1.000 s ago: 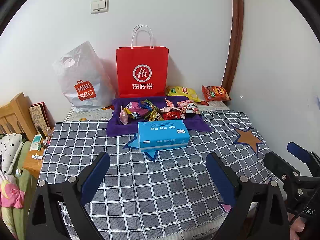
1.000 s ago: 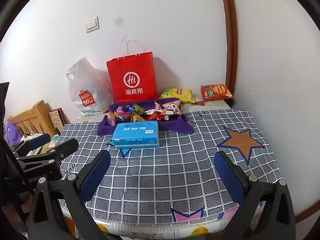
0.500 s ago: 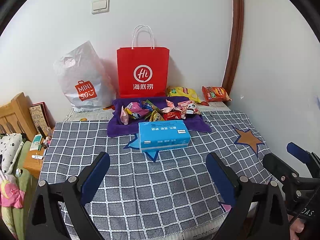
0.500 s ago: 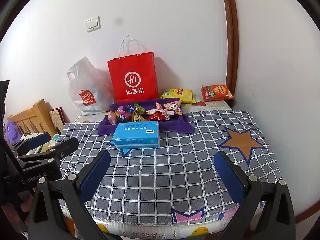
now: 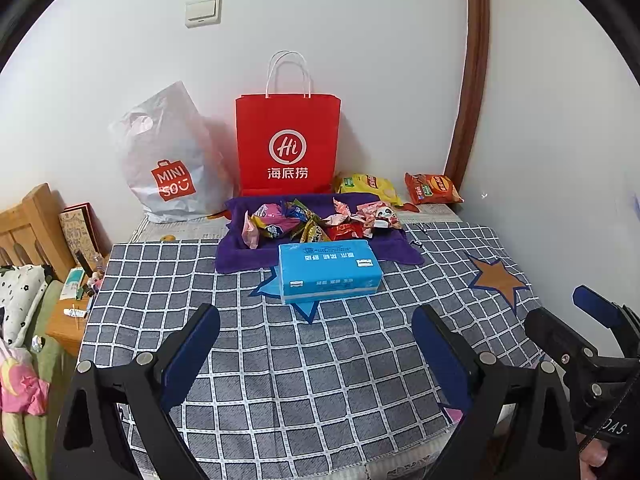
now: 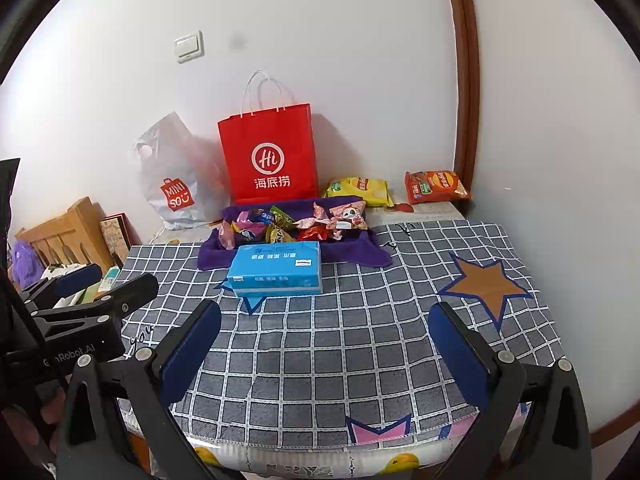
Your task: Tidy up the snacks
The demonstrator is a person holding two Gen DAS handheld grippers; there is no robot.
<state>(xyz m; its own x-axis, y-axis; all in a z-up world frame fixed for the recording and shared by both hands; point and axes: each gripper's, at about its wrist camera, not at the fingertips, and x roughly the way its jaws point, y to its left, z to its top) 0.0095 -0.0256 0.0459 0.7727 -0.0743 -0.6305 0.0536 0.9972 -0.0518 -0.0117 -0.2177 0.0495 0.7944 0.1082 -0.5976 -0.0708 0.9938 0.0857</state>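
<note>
Several wrapped snacks (image 5: pixel 320 222) (image 6: pixel 296 222) lie heaped on a purple cloth (image 5: pixel 240 254) (image 6: pixel 360 252) at the back of the table. Behind it lie a yellow chip bag (image 5: pixel 368 186) (image 6: pixel 358 190) and an orange chip bag (image 5: pixel 432 189) (image 6: pixel 434 187). A blue tissue pack (image 5: pixel 328 270) (image 6: pixel 276 267) sits in front of the cloth. My left gripper (image 5: pixel 316 344) hovers open over the near table, well short of the pack. My right gripper (image 6: pixel 326 340) is also open, holding nothing; it also shows at the right edge of the left wrist view.
A red paper bag (image 5: pixel 288 144) (image 6: pixel 270 156) and a white plastic bag (image 5: pixel 168 160) (image 6: pixel 174 172) stand against the wall. The checked tablecloth (image 5: pixel 280 360) (image 6: pixel 340 340) covers the table. A wooden headboard (image 5: pixel 28 224), a nightstand with small items (image 5: pixel 76 300) and bedding lie left.
Both views have crept very slightly; the table things sit a touch further right in frame. Both grippers stay open and nothing has been touched.
</note>
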